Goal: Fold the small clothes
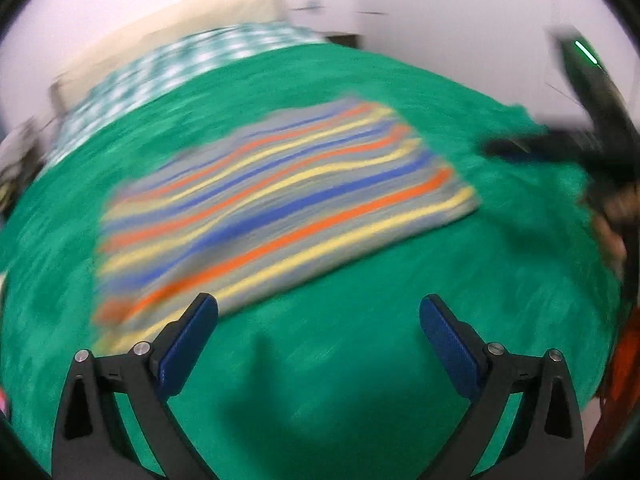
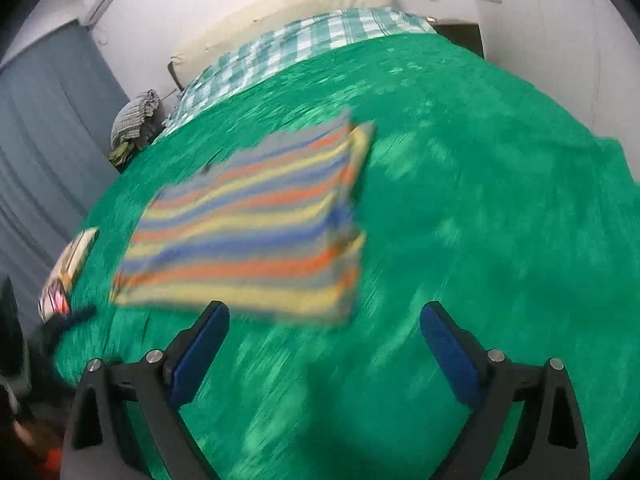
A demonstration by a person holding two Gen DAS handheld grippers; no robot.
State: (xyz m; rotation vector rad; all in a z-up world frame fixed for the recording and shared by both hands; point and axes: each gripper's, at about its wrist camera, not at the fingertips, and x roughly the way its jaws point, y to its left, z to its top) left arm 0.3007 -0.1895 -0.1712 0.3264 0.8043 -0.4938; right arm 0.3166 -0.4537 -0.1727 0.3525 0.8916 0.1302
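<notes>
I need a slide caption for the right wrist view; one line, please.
Right gripper, fingers open and empty, above a green blanket near a folded striped garment.

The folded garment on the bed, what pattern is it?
Stripes of orange, yellow, blue and grey on the folded garment; clearest in the left wrist view.

a green blanket [image 2: 460, 168] fills the middle; checked sheet [image 2: 304, 40] and cream headboard [image 2: 280, 0] at top, grey curtain [image 2: 44, 128] left.
</notes>
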